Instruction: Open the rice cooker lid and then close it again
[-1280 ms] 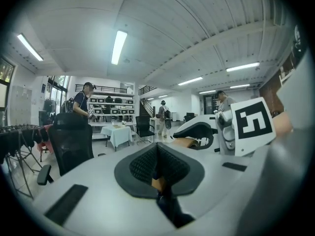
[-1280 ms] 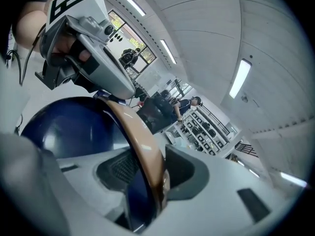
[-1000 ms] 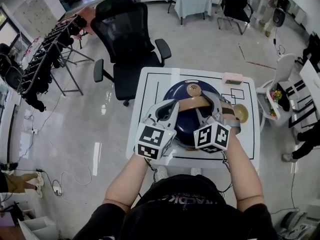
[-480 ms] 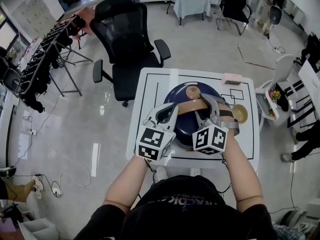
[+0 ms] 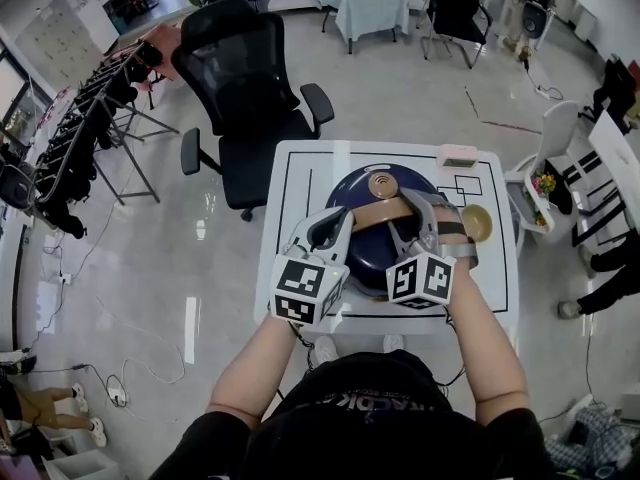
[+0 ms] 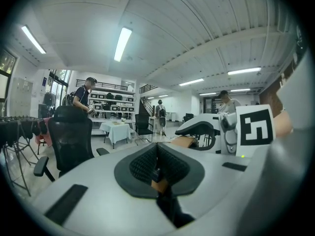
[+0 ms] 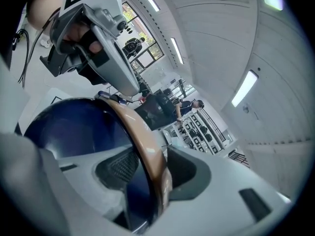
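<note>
While the black office chair [image 5: 245, 78] stands beyond the far left edge of the white tabletop [image 5: 298, 183], the left tool [image 5: 338, 220] hangs just beside the left flank of the rice cooker [image 5: 368, 265]. Its jaws are clenched, and the ribbed pads [image 6: 145, 163] meet face to face with nothing identifiable gripped. The blue cooker sits mid-tabletop inside the black marked lines. Its domed lid [image 5: 348, 193] is down, with a tan vent cap [image 5: 383, 181] on the far side of the top. A tan handle [image 5: 375, 214] arches across the lid. The right tool [image 5: 420, 220] straddles the handle's right end. Its jaws have just been opening and stand released; the handle runs between them, lying against one jaw with a gap at the other pad [image 7: 118, 166]. Right of the cooker a tan round piece [image 5: 478, 223] projects. A pink box [image 5: 460, 155] lies near the far right corner.
</note>
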